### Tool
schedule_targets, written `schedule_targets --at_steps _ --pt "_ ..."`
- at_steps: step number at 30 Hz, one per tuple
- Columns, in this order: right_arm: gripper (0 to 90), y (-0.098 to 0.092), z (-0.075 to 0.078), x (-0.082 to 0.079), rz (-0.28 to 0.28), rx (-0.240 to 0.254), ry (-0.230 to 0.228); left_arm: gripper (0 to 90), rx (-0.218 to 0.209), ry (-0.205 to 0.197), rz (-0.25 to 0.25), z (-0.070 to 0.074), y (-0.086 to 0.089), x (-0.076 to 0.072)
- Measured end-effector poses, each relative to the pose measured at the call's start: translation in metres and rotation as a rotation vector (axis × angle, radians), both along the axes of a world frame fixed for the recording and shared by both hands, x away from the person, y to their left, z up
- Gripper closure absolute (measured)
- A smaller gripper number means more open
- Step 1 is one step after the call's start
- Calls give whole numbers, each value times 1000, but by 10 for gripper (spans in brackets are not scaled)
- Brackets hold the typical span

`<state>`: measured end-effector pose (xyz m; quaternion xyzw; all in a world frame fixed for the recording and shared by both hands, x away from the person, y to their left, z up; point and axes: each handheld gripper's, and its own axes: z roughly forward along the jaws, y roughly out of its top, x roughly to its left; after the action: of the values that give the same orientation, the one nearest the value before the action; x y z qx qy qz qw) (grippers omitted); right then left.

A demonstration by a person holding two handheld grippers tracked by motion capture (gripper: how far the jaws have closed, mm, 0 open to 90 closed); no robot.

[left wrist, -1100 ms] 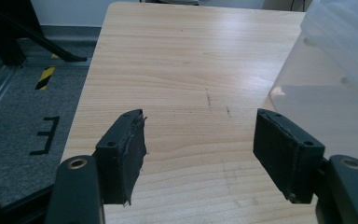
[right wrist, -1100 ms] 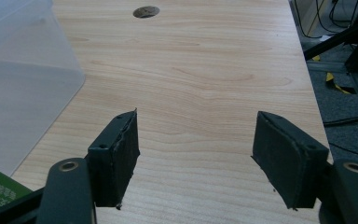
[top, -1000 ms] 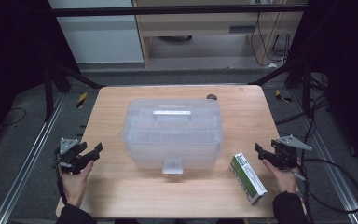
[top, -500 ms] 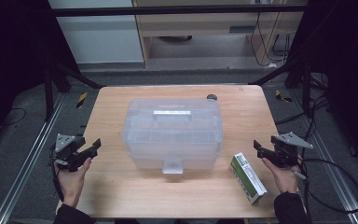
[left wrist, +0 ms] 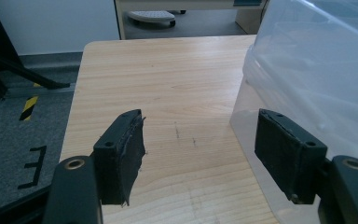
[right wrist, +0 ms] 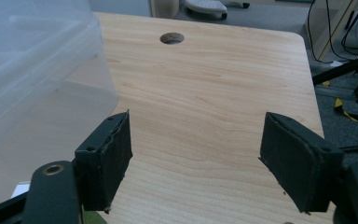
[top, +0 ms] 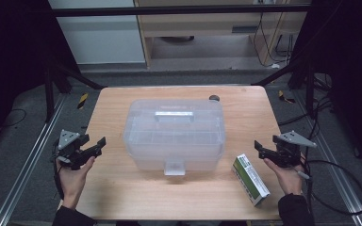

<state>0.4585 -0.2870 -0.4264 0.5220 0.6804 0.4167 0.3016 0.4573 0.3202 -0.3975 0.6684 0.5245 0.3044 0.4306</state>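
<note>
A clear plastic storage box with a closed lid and a top handle stands in the middle of the wooden table. A green and white carton lies flat at the front right. My left gripper hovers open at the table's left edge and points toward the box. In the left gripper view the box wall stands just right of the empty left gripper. My right gripper hovers beside the carton; its jaws have just been opening, with nothing between them. The right gripper looks over bare wood.
A dark round cable hole sits in the table behind the box, and is also seen as the hole in the right gripper view. Black frame struts flank the table. Cables lie on the floor at the right.
Both hands have lifted a little, the left one more. The right gripper's jaws stand slightly wider. Box and carton have not moved.
</note>
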Motion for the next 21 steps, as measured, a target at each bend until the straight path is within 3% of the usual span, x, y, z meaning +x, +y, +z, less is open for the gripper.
schedule_targets --at_steps 9,21 --pt "233 2 -1 2 8 -22 12 305 24 -21 -38 17 -8 4" --pt "204 3 -2 4 23 -42 10 304 80 -72 -106 57 -19 17"
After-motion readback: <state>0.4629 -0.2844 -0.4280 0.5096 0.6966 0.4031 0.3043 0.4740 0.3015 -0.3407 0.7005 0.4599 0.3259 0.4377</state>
